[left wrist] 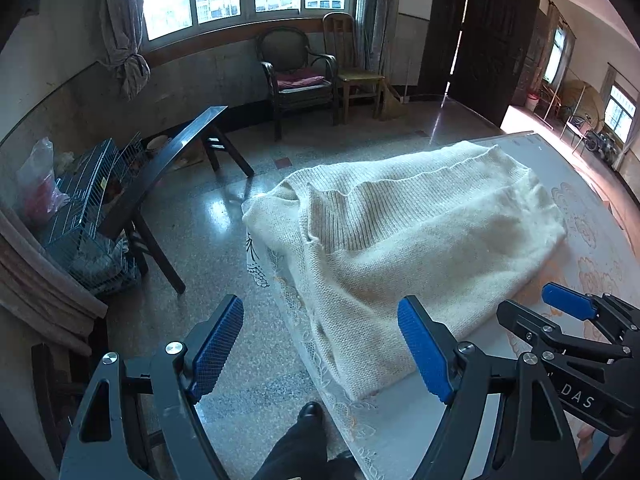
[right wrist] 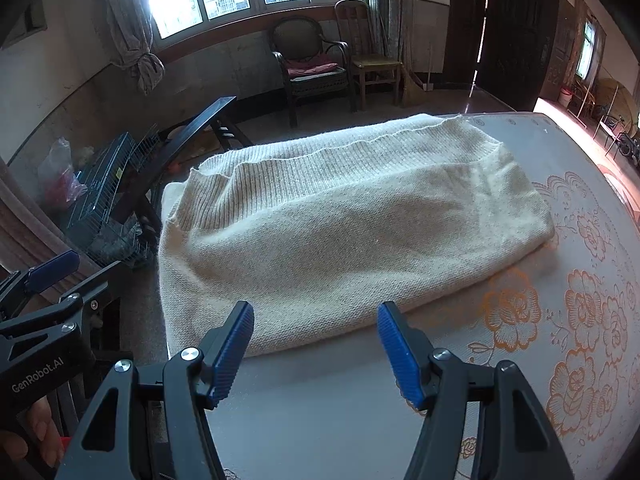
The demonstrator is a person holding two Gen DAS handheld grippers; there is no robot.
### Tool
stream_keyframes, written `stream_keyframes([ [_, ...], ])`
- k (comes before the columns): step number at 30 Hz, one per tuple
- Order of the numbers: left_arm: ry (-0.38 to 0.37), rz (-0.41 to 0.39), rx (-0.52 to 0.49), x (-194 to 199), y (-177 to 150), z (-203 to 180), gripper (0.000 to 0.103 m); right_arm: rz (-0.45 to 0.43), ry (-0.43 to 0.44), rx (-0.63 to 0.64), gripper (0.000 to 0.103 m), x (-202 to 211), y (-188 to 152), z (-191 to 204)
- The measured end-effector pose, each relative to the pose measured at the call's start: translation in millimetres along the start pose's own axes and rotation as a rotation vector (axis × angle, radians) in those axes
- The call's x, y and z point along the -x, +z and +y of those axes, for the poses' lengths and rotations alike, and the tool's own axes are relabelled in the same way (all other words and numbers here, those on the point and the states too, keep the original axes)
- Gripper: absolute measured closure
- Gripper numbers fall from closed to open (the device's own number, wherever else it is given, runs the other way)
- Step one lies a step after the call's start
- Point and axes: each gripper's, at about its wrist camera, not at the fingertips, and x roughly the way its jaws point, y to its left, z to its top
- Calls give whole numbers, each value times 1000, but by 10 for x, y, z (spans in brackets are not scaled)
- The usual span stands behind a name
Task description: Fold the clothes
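The cream sweater [right wrist: 340, 224] lies partly folded into a long, thick bundle on the table [right wrist: 540, 380], its left end draping over the edge, likely awaiting another fold. Both the left tongs [left wrist: 320, 352] and the right tongs [right wrist: 316, 354] hover open and empty at its near edge. The knit looks soft, ribbed at the hem, on a smooth floral-printed cover.

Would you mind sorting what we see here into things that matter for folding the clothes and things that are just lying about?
Part of the job:
cream knitted sweater
flowered table
left gripper, open
right gripper, open

Just lying about:
dark armchair
wooden chair
dark bench
wire cage
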Motion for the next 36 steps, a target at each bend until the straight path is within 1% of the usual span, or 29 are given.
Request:
stream_keyframes([
  [5,2,-6,7,1,11,-5,22,-3,-6,3,38,12,21,-6],
  [23,0,12,14,-50,13,-29,22,4,-3,4,38,-13,33,-22],
  [28,-30,26,23,-79,19,-24,23,6,-3,6,38,-18,27,-22],
  [30,-39,20,23,-76,27,-26,23,6,-3,7,38,-19,24,-20],
  [33,-31,-2,25,-60,35,-23,23,7,-2,9,38,-21,18,-16],
  [36,-3,15,18,-98,30,-31,22,8,-5,15,38,-27,14,-11],
])
